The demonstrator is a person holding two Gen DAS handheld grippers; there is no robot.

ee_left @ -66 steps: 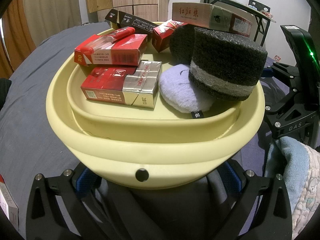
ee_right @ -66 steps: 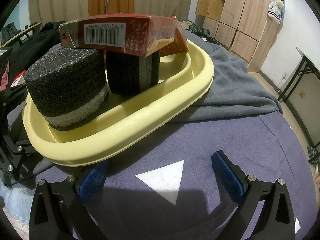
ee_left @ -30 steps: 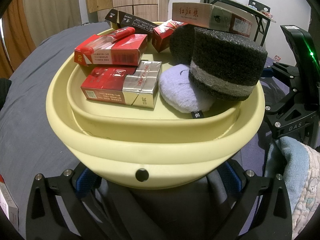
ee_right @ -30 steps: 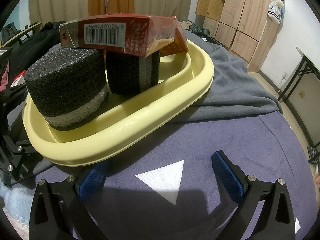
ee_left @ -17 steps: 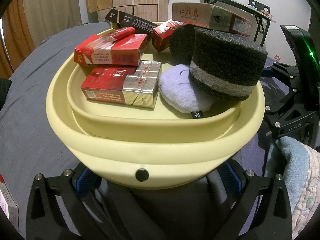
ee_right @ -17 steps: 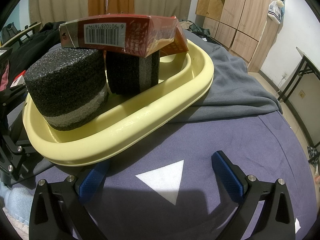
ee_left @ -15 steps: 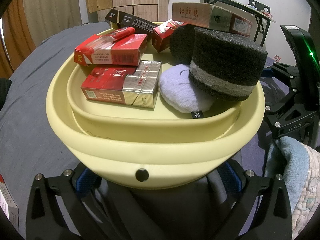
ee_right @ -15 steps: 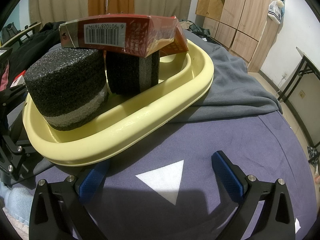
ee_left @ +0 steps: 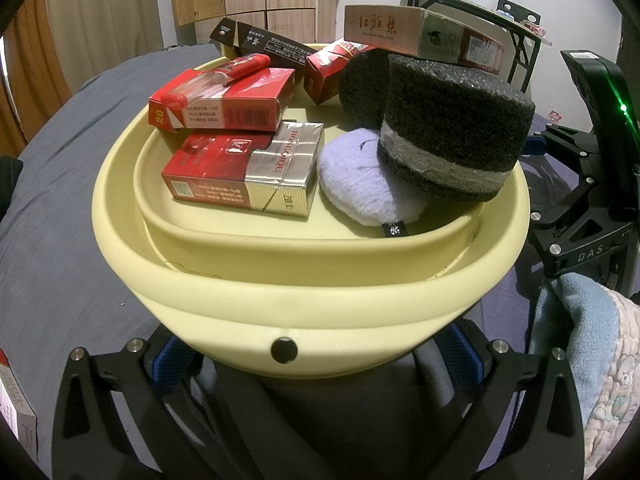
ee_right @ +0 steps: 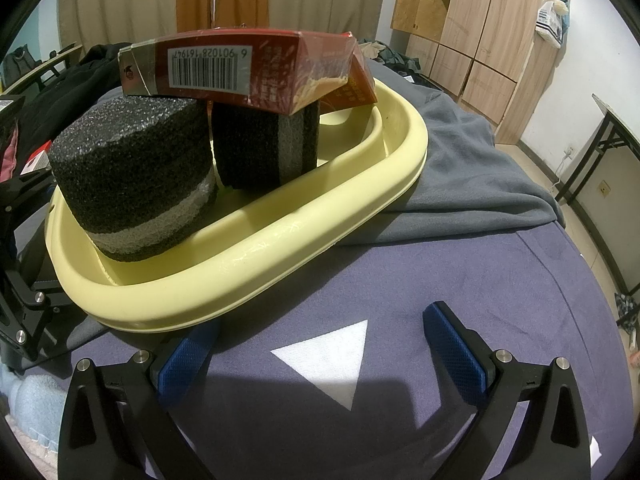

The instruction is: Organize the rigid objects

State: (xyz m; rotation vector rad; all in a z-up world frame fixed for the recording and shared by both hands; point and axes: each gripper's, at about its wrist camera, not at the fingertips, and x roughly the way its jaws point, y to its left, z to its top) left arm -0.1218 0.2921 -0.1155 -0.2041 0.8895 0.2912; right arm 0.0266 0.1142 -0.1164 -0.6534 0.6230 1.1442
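A pale yellow tray [ee_left: 312,276] stands on the bed, close in front of my left gripper [ee_left: 316,354], which is open with its blue pads under the tray's near rim. In the tray lie red cigarette packs [ee_left: 224,106], a red-and-silver pack [ee_left: 256,176], a lilac puff [ee_left: 360,180], two dark foam blocks [ee_left: 456,128] and a long carton [ee_left: 420,36] on top of them. The right wrist view shows the tray [ee_right: 280,240], the foam blocks [ee_right: 136,176] and the carton [ee_right: 240,68]. My right gripper [ee_right: 320,344] is open and empty beside the tray.
A black box [ee_left: 264,42] leans at the tray's far rim. Another pack [ee_left: 12,404] lies at the far left. A grey blanket [ee_right: 460,168] and purple sheet [ee_right: 440,272] cover the bed. A light blue towel [ee_left: 576,332] lies to the right.
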